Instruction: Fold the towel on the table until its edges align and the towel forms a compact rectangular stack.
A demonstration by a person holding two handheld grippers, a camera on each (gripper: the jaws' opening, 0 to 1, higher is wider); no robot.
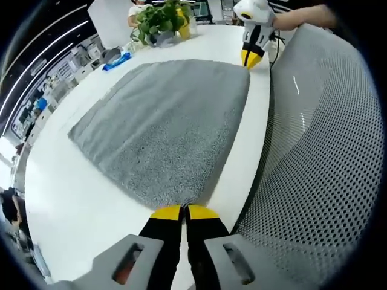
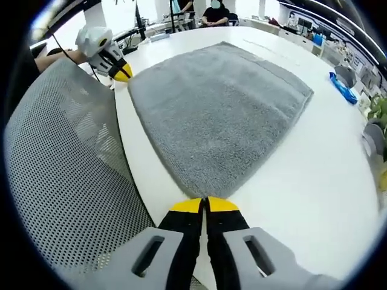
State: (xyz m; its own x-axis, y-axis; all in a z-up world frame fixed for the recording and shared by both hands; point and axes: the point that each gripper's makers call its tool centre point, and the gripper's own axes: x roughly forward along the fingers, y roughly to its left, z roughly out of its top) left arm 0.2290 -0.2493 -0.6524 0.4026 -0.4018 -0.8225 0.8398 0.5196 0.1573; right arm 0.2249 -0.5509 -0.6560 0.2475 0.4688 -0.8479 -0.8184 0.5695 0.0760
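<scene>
Grey terry towel (image 1: 163, 121) lies flat on the white bench (image 1: 72, 199), its near long edge running along the bench edge between my two tongs. My left tongs (image 1: 184, 211) are clenched on one near corner, my right tongs (image 2: 204, 204) clenched on the other. Grey mesh chair back (image 2: 66, 181) sits beside the bench edge.

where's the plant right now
In the left gripper view the plant stands at the table's far end, beyond the towel, beside a blue object.
</scene>
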